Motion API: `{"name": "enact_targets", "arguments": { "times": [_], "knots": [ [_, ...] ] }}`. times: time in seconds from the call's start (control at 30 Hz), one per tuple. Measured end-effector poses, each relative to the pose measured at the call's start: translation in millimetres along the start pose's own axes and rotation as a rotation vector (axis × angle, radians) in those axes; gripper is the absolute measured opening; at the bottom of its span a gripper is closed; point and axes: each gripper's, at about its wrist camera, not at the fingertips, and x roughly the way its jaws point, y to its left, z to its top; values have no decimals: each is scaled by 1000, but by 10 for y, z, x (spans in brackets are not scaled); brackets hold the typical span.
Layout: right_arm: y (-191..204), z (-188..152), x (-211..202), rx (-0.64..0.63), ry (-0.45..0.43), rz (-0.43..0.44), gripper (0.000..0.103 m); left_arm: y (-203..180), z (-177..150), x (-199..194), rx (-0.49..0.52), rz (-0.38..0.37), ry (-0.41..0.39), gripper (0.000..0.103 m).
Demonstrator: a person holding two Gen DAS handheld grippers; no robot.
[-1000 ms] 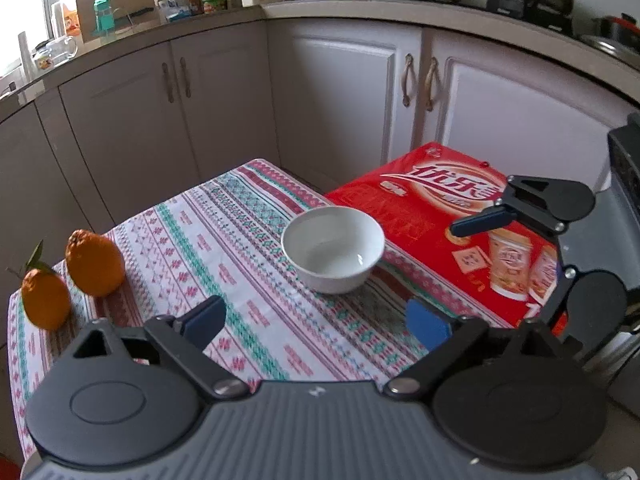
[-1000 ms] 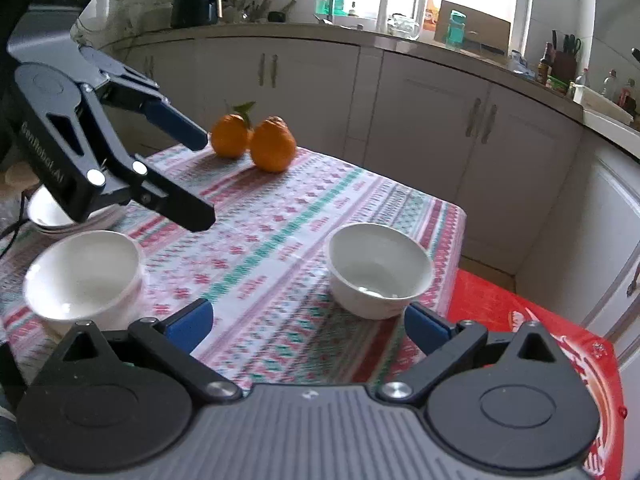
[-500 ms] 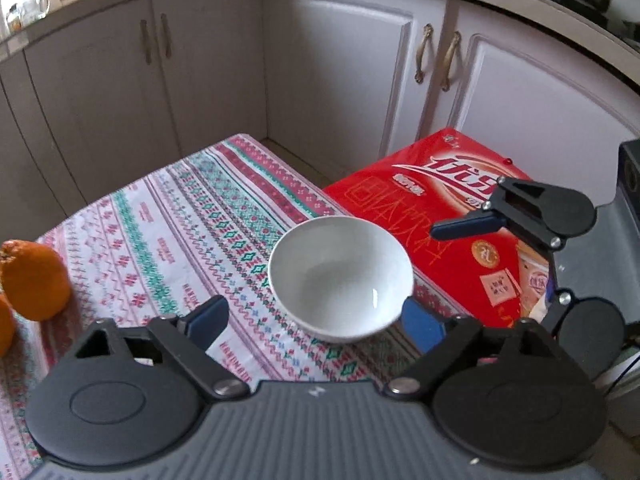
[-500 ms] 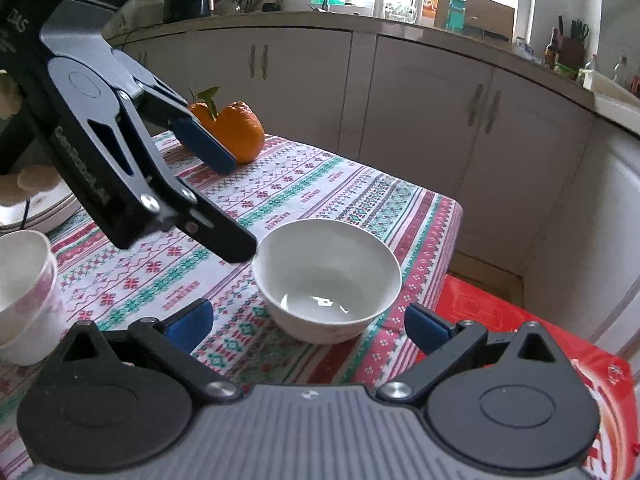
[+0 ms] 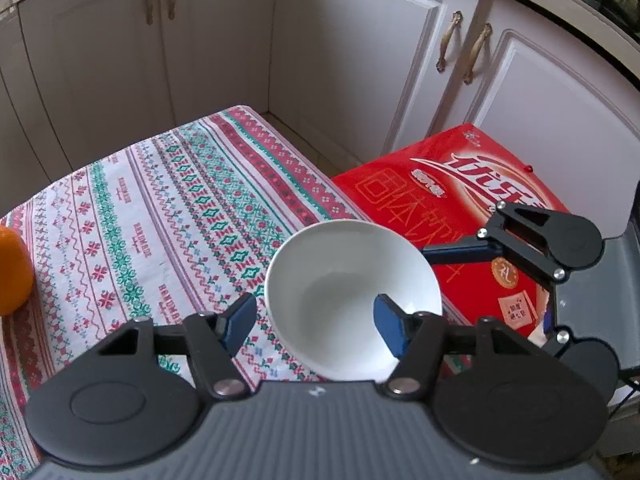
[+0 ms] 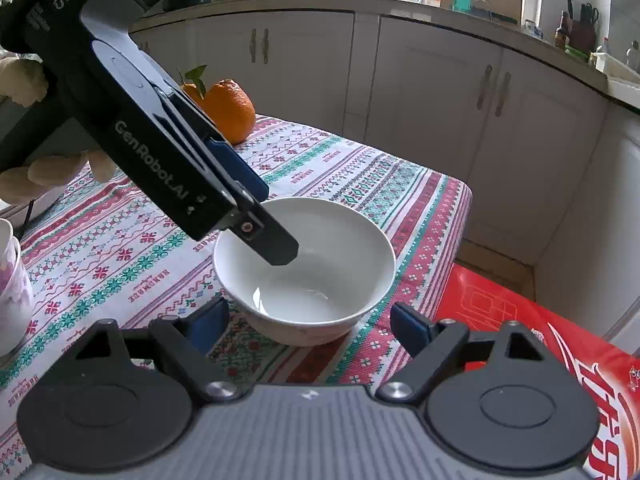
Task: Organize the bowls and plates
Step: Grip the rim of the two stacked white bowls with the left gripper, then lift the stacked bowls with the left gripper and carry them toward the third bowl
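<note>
My left gripper (image 5: 316,322) has just been closing, its jaws astride the near wall of the white bowl (image 5: 352,300) at lower centre — whether the pads press yet I cannot tell. My right gripper (image 6: 310,320) has been narrowing too, jaws flanking the bowl's base, apart from it. The bowl is plain, glossy, empty — upright on the patterned tablecloth (image 5: 160,216).

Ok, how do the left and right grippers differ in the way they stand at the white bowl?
The left gripper straddles the rim of the white bowl, one finger inside; the right gripper keeps both fingers outside, flanking it. The left's fingers stand closer together than the right's. Shared: both have just been closing, and neither visibly presses the bowl.
</note>
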Motion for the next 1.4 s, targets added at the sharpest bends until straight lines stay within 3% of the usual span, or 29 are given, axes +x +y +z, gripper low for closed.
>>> {"name": "enact_targets", "arguments": {
  "times": [0.1, 0.83, 1.4],
  "knots": [
    [-12, 0, 6, 1, -2, 14, 87, 9, 21, 54, -17, -6, 9, 57],
    [10, 6, 16, -4, -10, 22, 85, 24, 56, 206, -39, -10, 19, 56],
    [367, 121, -376, -14, -5, 37, 85, -94, -207, -312, -27, -3, -13, 56]
  ]
}}
